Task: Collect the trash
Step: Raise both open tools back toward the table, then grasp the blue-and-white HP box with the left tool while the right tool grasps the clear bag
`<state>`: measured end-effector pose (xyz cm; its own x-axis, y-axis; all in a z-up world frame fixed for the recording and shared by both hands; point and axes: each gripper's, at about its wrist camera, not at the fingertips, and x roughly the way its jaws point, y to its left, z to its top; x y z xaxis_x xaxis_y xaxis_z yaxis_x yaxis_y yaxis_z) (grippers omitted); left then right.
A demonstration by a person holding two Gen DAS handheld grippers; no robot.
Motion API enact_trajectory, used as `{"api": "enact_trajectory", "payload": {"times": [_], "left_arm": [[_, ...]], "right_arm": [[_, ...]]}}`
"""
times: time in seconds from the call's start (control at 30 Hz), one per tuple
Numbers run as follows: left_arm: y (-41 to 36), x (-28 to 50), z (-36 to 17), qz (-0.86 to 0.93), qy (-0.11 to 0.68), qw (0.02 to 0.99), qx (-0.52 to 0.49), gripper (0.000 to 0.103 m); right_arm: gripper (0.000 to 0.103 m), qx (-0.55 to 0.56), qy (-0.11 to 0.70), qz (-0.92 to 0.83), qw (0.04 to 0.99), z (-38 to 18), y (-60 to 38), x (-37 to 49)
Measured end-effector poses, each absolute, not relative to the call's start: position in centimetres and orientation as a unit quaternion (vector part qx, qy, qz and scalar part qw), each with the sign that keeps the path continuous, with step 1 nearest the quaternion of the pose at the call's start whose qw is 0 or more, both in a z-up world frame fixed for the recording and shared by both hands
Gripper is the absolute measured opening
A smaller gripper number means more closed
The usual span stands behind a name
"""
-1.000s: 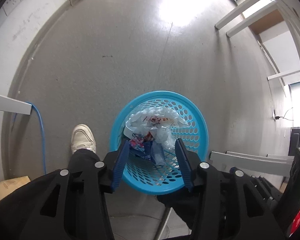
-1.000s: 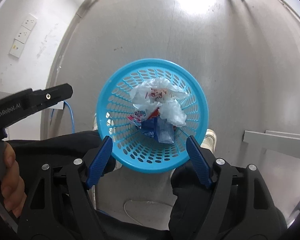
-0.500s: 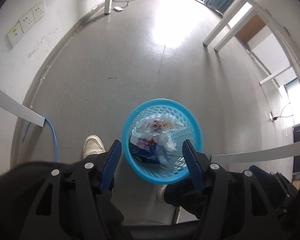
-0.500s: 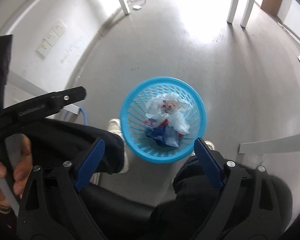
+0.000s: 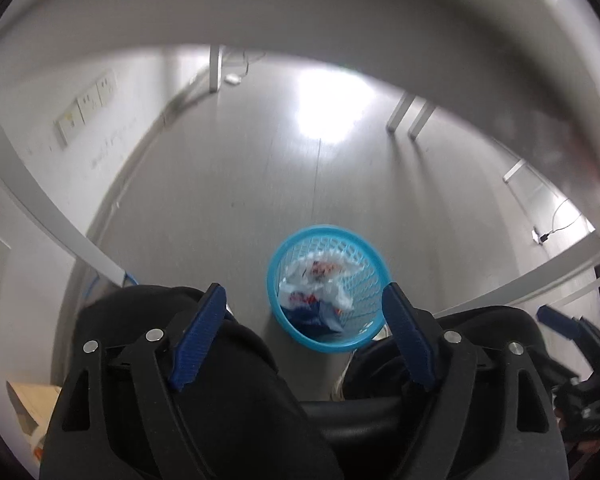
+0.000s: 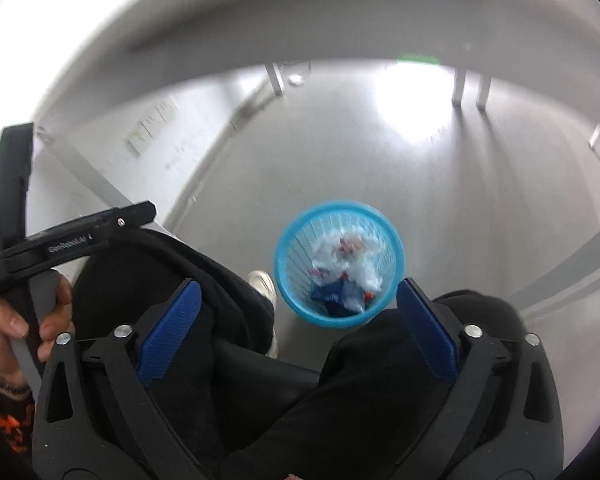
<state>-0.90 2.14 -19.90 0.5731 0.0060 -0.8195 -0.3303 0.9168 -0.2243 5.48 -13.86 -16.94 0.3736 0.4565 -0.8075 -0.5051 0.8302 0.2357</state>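
a blue basket (image 5: 327,288) was seen standing on the grey floor (image 5: 228,200), between the seated person's black-trousered legs (image 6: 188,280) and a little beyond them. crumpled white plastic and red and blue wrappers (image 6: 346,276) were piled inside it. the left gripper (image 5: 306,334) was held well above the basket with its blue pads (image 5: 198,340) spread wide; its jaws had just been opening, and nothing was gripped between them. the right gripper (image 6: 298,328) was likewise released, its jaws having just been opening, with nothing held. a white shoe (image 6: 264,282) was seen just left of the basket. the left hand (image 6: 28,320) was seen wrapped round its gripper's handle. a white table edge (image 5: 300,20) was spanning the far side.
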Motion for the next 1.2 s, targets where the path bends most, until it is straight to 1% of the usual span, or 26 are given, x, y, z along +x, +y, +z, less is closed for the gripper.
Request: {"api": "enact_trajectory", "payload": {"times": [0.1,0.27,0.37,0.57,0.63,0.73,0.93,1.2], "left_arm": [[2.0,-2.9,-17.1,0.076,0.433,0.876,-0.200,0.081],[1.4,-5.4,-12.1,0.075,0.382,0.902,-0.184,0.082],[1.7,-6.0,-9.8,0.068,0.354,0.914,-0.184,0.085],[2.9,-5.9,-6.1,0.082,0.295,0.937,-0.169,0.090],[3.7,-5.6,-4.8,0.085,0.279,0.942,-0.167,0.094],[4.4,-4.4,-3.5,0.091,0.265,0.948,-0.149,0.097],[6.4,-1.5,-0.8,0.123,0.242,0.954,-0.128,0.097],[9.2,3.6,0.9,0.130,0.239,0.953,-0.135,0.097]], "right_arm": [[0.094,-0.019,0.454,0.302,0.838,-14.2,-14.4,3.7],[0.094,-0.029,0.412,0.324,0.851,-9.6,-14.0,1.7],[0.094,-0.048,0.380,0.335,0.861,-6.5,-13.1,0.5],[0.094,-0.027,0.340,0.350,0.872,-2.3,-12.1,0.9],[0.094,-0.026,0.332,0.346,0.877,-1.4,-11.8,1.6],[0.094,-0.019,0.326,0.339,0.882,-0.3,-11.4,3.4],[0.094,-0.011,0.324,0.320,0.890,1.5,-9.7,8.4],[0.094,0.020,0.351,0.302,0.886,2.1,-6.7,16.3]]}}
